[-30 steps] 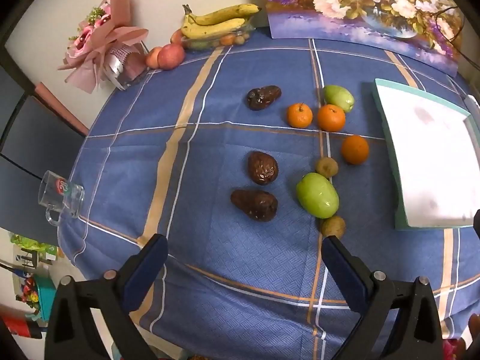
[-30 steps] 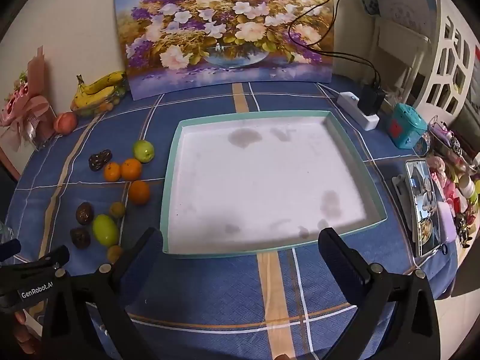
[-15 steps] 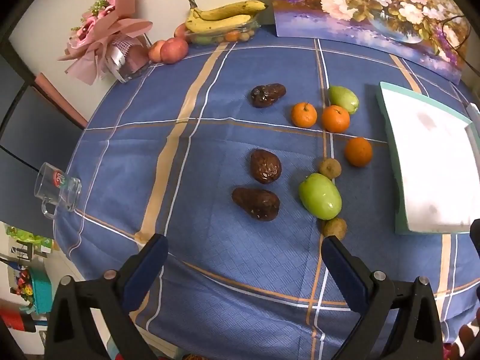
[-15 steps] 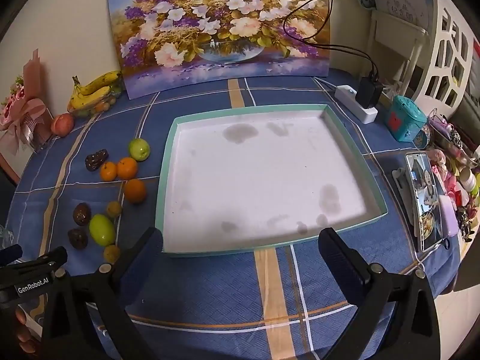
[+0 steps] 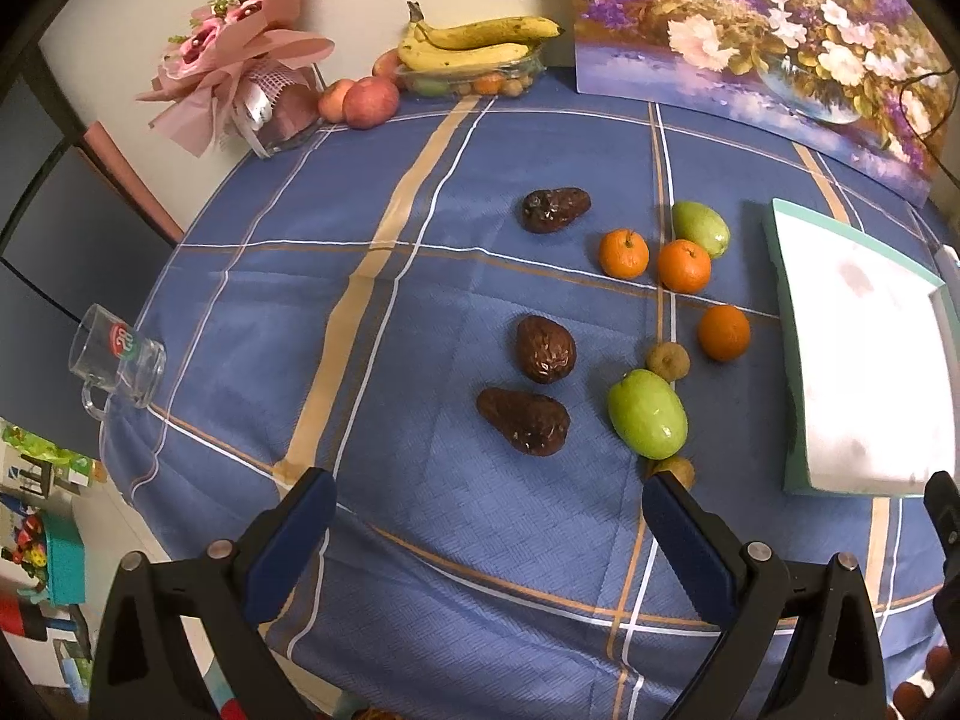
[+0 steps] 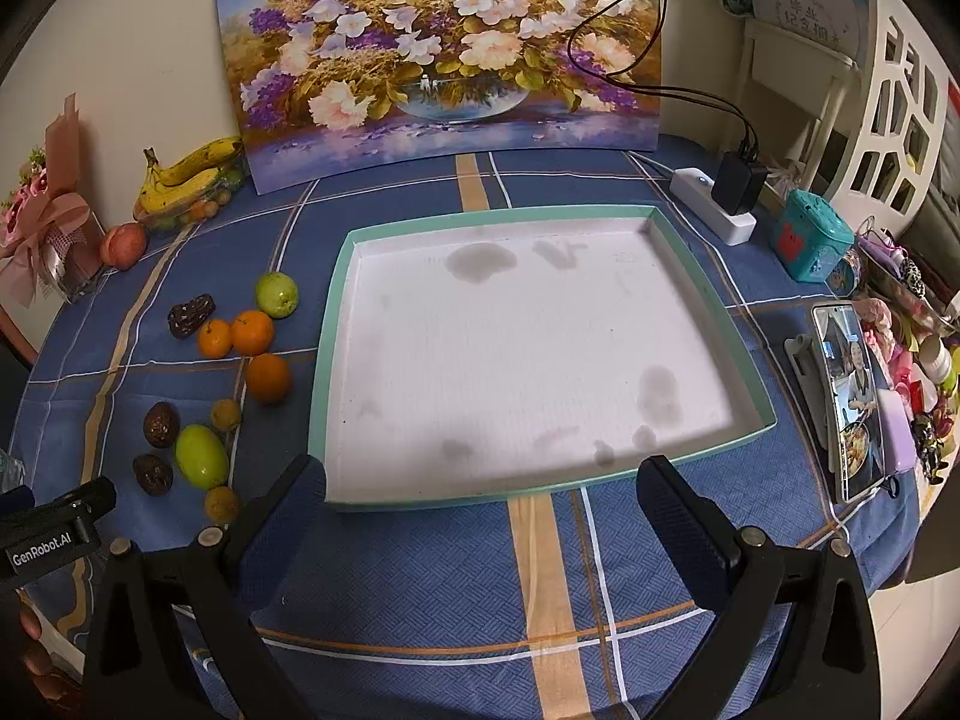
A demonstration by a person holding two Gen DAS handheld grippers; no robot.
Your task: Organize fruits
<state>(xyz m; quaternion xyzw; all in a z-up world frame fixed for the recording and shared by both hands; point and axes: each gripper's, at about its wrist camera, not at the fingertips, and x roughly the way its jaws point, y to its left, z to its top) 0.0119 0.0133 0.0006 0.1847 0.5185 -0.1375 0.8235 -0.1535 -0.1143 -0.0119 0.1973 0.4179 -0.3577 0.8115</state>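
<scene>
Facing the loose fruits, your left gripper (image 5: pixel 489 516), jaws apart and empty, sits nearest the dark pear-shaped fruit (image 5: pixel 525 429), long axis crosswise, ahead on the bench (image 5: pixel 420 540); your right gripper (image 6: pixel 480 501), equally spread, faces the empty tray (image 6: pixel 327 336).

You have three round orange tangerines (image 5: pixel 624 252) lying loose on the blue plaid tablecloth (image 5: pixel 420 510), right of centre. Two smooth green fruits (image 5: pixel 647 414) lie among them, one near and one far. Three dark brown wrinkled avocados (image 5: pixel 545 349) sit to their left. Two small tan-brown round fruits (image 5: pixel 668 360) flank the nearer green one. At the far left edge you can count two yellow bananas (image 5: pixel 480 42) and at least two reddish apples (image 5: pixel 370 102) beside them. To the right lies one shallow white tray with a teal rim (image 6: pixel 708 276), with nothing in it.
</scene>
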